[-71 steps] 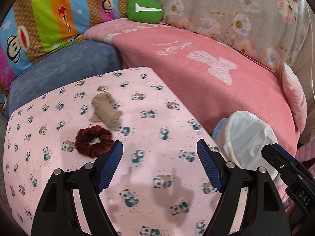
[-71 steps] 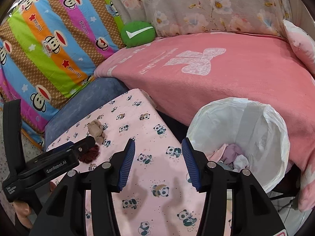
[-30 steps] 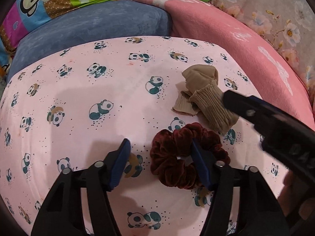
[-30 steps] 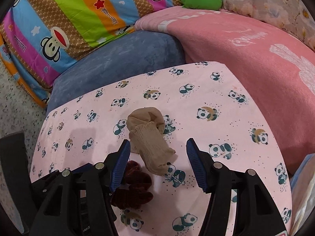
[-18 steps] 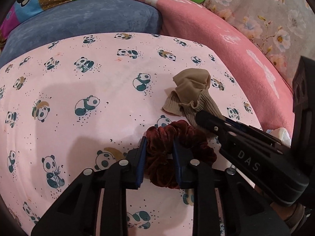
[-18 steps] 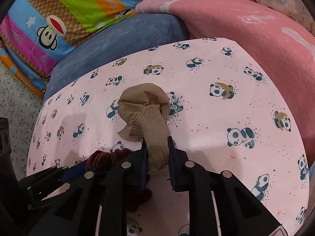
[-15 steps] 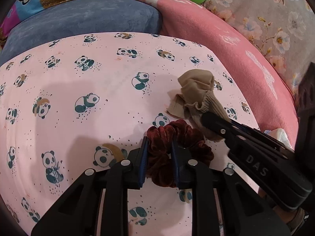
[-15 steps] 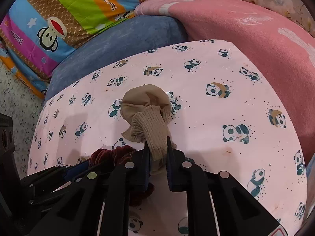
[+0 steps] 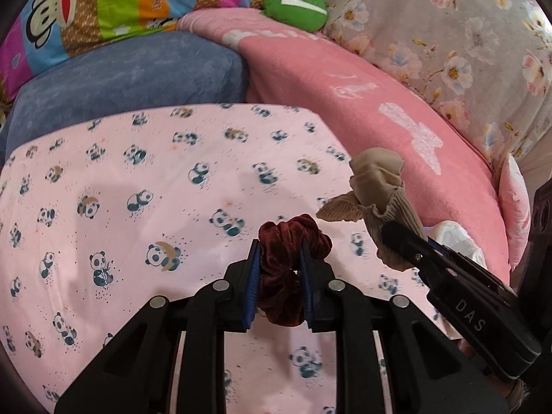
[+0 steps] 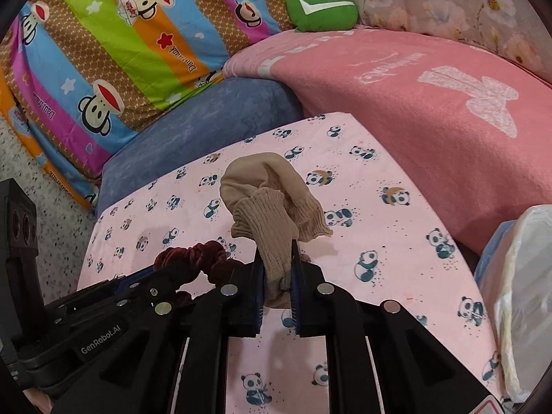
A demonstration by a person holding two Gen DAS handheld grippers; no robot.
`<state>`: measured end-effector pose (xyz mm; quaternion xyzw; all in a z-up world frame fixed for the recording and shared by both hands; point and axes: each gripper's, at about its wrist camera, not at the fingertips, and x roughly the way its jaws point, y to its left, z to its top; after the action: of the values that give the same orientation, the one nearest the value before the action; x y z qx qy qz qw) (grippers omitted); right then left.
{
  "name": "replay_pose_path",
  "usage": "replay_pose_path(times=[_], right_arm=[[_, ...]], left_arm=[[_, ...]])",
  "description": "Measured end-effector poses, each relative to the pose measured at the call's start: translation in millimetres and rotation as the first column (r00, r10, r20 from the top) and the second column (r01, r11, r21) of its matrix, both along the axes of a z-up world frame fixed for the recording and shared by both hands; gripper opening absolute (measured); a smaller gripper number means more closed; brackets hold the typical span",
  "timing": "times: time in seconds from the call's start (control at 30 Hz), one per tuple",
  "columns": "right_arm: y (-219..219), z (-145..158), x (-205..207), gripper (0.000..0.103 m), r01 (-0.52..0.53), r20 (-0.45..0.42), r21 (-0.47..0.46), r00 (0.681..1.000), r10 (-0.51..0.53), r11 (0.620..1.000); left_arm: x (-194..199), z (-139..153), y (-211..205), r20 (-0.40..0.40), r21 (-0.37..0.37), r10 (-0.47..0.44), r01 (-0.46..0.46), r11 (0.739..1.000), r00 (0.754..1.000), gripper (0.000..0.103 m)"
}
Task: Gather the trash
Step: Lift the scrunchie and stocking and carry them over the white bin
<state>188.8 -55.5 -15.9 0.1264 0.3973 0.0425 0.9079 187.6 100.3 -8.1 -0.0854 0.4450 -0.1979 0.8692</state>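
Cloth makes up both pieces being collected, so each is judged light, limp and unbreakable, likely to sag and swing once carried. The scrunchie (image 9: 291, 262), dark red velvet, is pinched across its bunched ring by the left gripper (image 9: 280, 265), whose blue pads are closed on it; it is held just above the panda sheet (image 9: 138, 179). The sock (image 10: 272, 220), a beige ribbed knit rolled into a ball at its far end, is clamped at its near cuff end by the right gripper (image 10: 276, 269), the ball drooping beyond the pads, clear of the sheet. A hold on a thick fold, as taken here, is judged safer than one on a single thin layer, which could slip out. The bin (image 10: 521, 296), lined with a white bag, is seen at the right edge of the right wrist view, near the sheet's right side; in the left wrist view only a scrap of the white liner is glimpsed behind the right gripper's arm. The sock's loose flared cuff is shown sideways in the left wrist view, while the scrunchie is half hidden behind the left gripper's arm in the right wrist view. A blue cushion (image 10: 207, 127), a pink blanket (image 10: 431, 103) and a striped pillow (image 10: 114, 45) lie farther off.
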Motion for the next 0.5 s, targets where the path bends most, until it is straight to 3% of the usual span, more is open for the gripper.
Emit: replay_pose_path(times=[0.5], right_arm=[[-70,60,-88,0.013,0.103,0.129,0.012,0.986,-0.103,0.995]], left_arm=[[-49,62,-74,0.153,0.058,-0.129,0.121,0.991,0.98,0.02]])
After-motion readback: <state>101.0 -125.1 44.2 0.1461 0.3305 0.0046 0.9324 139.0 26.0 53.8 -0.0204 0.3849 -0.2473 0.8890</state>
